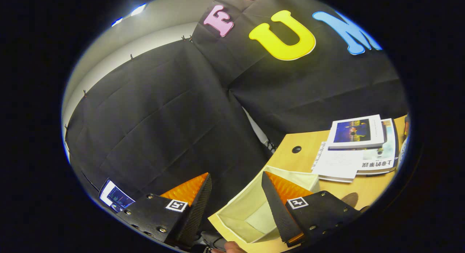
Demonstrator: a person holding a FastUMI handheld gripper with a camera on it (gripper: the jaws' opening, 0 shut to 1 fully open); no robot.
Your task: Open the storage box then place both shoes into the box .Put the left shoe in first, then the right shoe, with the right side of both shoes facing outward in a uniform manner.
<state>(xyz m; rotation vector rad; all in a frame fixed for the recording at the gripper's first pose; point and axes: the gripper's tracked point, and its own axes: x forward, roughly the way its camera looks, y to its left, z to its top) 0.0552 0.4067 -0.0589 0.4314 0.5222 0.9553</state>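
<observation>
My gripper (236, 182) is open, its two fingers spread wide with nothing between them. It is tilted and held high above the table. Below and between the fingers, partly behind the right finger, an open cream fabric storage box (250, 216) sits on the wooden table (367, 189); its inside looks bare as far as it shows. A fingertip of a person's hand (229, 248) peeks in just below the box.
A stack of books and papers (358, 147) lies on the table beyond the right finger. A round cable hole (296, 149) is in the tabletop near its far corner. A small lit screen (115, 197) shows by the left finger, low against the black cloth wall.
</observation>
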